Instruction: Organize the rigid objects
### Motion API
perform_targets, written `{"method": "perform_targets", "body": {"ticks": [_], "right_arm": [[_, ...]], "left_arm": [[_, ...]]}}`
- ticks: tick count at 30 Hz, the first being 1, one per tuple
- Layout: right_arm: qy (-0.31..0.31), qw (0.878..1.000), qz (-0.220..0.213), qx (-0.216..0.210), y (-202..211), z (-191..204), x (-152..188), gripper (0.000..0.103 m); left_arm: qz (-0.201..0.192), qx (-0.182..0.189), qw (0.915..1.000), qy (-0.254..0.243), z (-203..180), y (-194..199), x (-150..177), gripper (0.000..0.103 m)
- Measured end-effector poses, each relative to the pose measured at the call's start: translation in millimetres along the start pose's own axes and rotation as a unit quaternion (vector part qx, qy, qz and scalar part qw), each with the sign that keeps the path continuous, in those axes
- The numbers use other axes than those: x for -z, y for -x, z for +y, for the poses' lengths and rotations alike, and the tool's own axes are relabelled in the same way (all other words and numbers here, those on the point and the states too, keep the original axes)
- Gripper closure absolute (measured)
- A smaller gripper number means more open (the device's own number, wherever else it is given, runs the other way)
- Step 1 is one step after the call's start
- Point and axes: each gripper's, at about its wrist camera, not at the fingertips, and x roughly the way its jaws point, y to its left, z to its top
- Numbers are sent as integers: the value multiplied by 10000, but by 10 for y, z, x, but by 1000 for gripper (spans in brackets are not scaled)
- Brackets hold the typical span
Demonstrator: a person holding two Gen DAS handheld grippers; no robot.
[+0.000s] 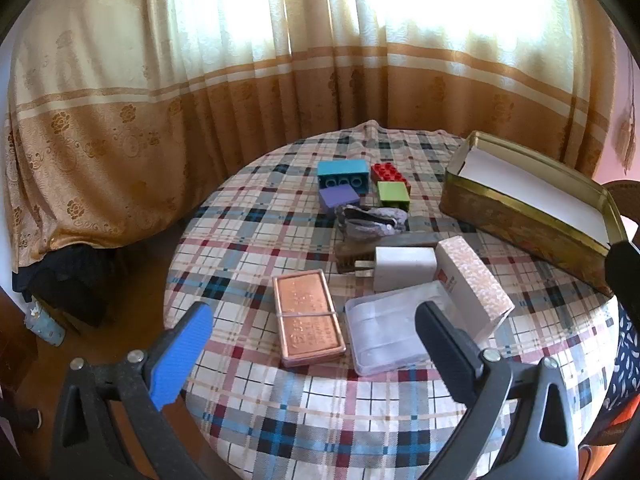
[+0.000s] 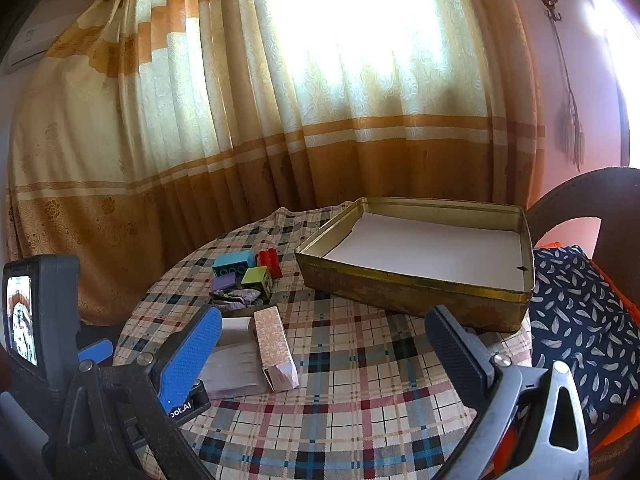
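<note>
A round table with a plaid cloth point(image 1: 360, 408) holds several small objects. Near my open, empty left gripper point(image 1: 316, 348) lie a copper-coloured tin point(image 1: 308, 322), a clear plastic case point(image 1: 386, 334), a pink-white carton point(image 1: 474, 286) and a white charger point(image 1: 404, 268). Farther back are blue point(image 1: 343, 174), red point(image 1: 388, 174), green point(image 1: 394, 194) and purple point(image 1: 339, 198) blocks and a crumpled grey pouch point(image 1: 372, 222). An open gold tin box point(image 1: 532, 216) lined with white stands at the right. My right gripper point(image 2: 324, 356) is open and empty above the cloth, with the box point(image 2: 420, 292) ahead and the carton point(image 2: 276, 348) to its left.
Orange-cream curtains point(image 1: 280, 60) hang behind the table. A dark chair with a navy patterned cushion point(image 2: 580, 320) stands at the right of the table. The floor point(image 1: 132, 280) drops away at the left of the table. The left gripper's body with its screen point(image 2: 24, 320) shows in the right wrist view.
</note>
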Motion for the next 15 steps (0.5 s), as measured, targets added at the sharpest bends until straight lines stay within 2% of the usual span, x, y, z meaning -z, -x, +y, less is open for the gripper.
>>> {"method": "perform_targets", "body": {"ticks": [15], "right_arm": [[36, 9999, 113, 7, -44, 0, 52, 1]], "left_arm": [[53, 1, 10000, 7, -2, -27, 47, 0]]}}
